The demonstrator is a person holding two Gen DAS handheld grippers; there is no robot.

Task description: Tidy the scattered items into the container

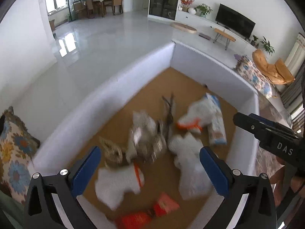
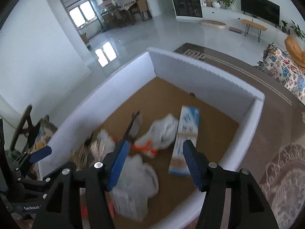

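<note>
A white-walled box [image 1: 114,95] [image 2: 209,80] with a brown cardboard floor holds the items. Several blurred white plush toys with orange collars [image 1: 118,181] [image 2: 162,131] lie inside it, along with a blue-and-white carton [image 1: 217,122] [image 2: 186,131], a woven rope piece [image 1: 112,150], orange packets [image 1: 164,204] and a clear bag [image 2: 133,181]. My left gripper [image 1: 149,150] hangs open over the box, its blue pads wide apart and touching nothing. My right gripper [image 2: 156,143] is open above the carton and the bag, also gripping nothing.
A patterned cushion [image 1: 13,152] lies left of the box. A brown rug [image 2: 247,70] and a patterned sofa throw [image 2: 286,70] sit to the right. Glossy tiled floor [image 1: 95,47] stretches beyond, with a TV [image 1: 234,21] on the far wall.
</note>
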